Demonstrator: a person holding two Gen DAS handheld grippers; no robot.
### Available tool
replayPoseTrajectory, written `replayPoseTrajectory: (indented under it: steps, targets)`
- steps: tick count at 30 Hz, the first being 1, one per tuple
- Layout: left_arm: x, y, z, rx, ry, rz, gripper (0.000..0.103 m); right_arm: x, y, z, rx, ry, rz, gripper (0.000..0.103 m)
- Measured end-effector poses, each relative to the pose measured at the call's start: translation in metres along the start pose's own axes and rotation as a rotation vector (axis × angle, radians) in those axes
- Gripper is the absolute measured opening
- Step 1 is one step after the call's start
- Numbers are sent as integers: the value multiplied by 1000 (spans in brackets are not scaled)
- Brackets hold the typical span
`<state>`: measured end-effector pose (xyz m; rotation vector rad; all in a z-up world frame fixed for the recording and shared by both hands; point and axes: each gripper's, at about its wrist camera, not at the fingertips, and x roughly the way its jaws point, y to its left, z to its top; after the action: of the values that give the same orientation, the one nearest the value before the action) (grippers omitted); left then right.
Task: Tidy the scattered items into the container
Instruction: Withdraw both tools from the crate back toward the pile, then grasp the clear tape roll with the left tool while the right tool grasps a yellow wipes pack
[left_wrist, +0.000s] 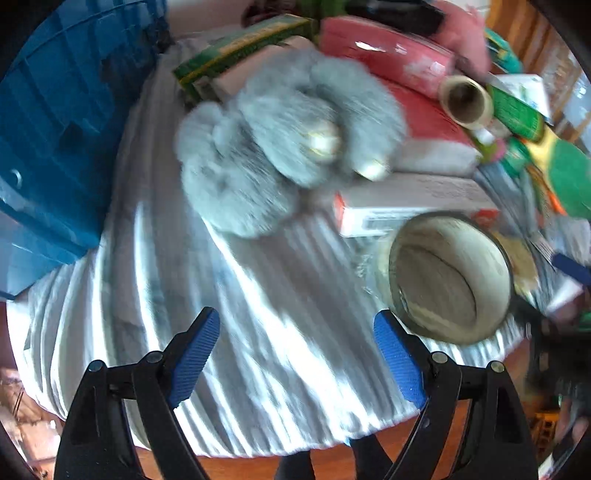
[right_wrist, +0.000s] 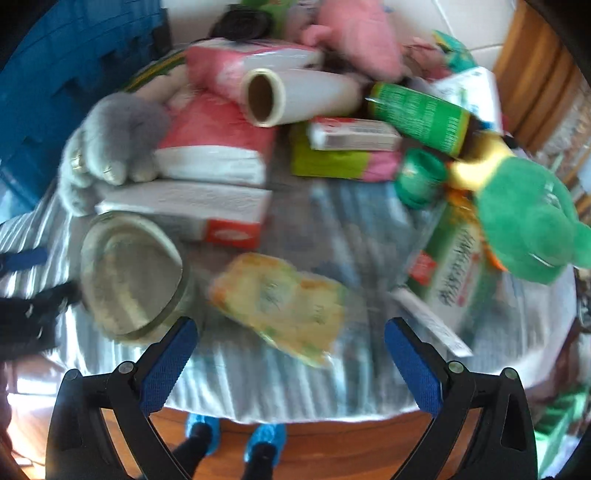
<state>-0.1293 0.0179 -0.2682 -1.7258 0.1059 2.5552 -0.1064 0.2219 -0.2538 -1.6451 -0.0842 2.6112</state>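
A blue crate (left_wrist: 55, 147) stands at the table's left; it also shows in the right wrist view (right_wrist: 55, 74). Scattered on the striped cloth are a grey plush toy (left_wrist: 273, 147), a glass jar on its side (left_wrist: 450, 277), a white and red box (left_wrist: 406, 203), a pink pack (left_wrist: 388, 48) and a film roll (left_wrist: 465, 99). My left gripper (left_wrist: 295, 332) is open and empty above bare cloth. My right gripper (right_wrist: 291, 339) is open and empty just before a yellow packet (right_wrist: 280, 299), with the jar (right_wrist: 129, 273) to its left and a green plush (right_wrist: 524, 221) to its right.
A green bottle (right_wrist: 421, 114), a green cap (right_wrist: 421, 177), a green and white box (right_wrist: 454, 280) and a pink plush (right_wrist: 358, 33) crowd the back and right. The table's front edge (right_wrist: 295, 410) lies near, with wood floor below. The views are blurred.
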Motion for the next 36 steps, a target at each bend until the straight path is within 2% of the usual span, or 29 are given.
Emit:
replayPoseTrajectory:
  steps: [2, 4, 8, 11, 15, 19, 23, 28, 34, 36]
  targets:
    - [-2, 8, 8, -33, -17, 33, 86, -3, 7, -2, -24, -14, 52, 103]
    - [-11, 13, 12, -67, -35, 37, 86, -10, 13, -5, -44, -19, 155, 103]
    - [-49, 10, -1, -151, -101, -23, 86, -22, 9, -13, -61, -41, 137, 103]
    - [-67, -12, -14, -186, -136, -91, 86, -29, -11, -19, -42, -45, 149, 103]
    - [-54, -58, -23, -135, -101, -104, 86, -31, -35, -27, -42, -40, 142, 103]
    - [-36, -82, -25, -131, -71, -61, 86, -28, -49, -27, -74, -41, 156, 103]
    - [-19, -87, -20, -148, -55, -13, 86, -19, -48, -20, -137, -37, 167, 103]
    - [0, -84, -23, -146, -15, -13, 86, -6, -43, -14, -178, -29, 190, 103]
    - [2, -73, -29, -126, -47, -44, 86, 17, -24, -6, -200, -4, 231, 103]
    - [3, -76, -27, -102, -53, -23, 86, 25, -20, -5, -193, -11, 198, 103]
